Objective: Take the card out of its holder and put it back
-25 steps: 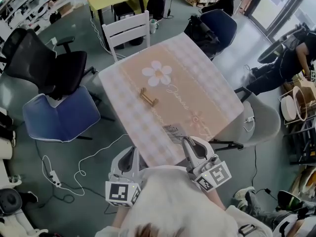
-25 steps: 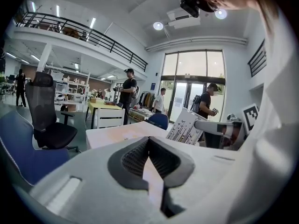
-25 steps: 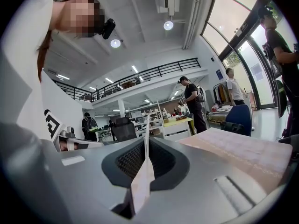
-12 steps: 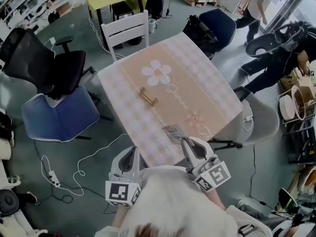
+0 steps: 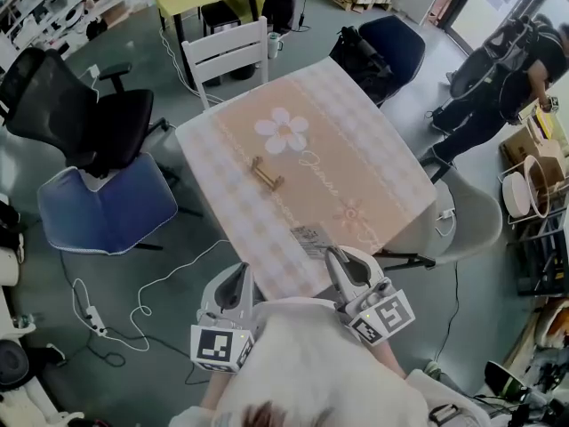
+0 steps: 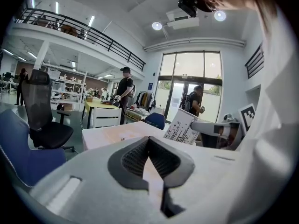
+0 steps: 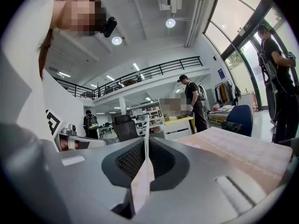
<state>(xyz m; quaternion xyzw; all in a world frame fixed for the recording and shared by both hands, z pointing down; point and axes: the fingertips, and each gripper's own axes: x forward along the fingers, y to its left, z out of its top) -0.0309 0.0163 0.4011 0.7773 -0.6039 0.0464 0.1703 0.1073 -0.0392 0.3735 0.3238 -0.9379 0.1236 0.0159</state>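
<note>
The card [image 5: 310,237], white with dark print, is standing edge-on over the worktop's [image 5: 382,163] near edge, the right gripper's [image 7: 145,143] jaws pinching it. The holder [image 5: 266,175], a small wooden bar, is lying near the worktop's centre, well apart from the card.

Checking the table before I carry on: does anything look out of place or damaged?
Only the card is away from its place: it is pinched edge-on in the right gripper over the near edge of the table, while the wooden holder stands empty mid-table. Nothing looks spilled or damaged.
</note>
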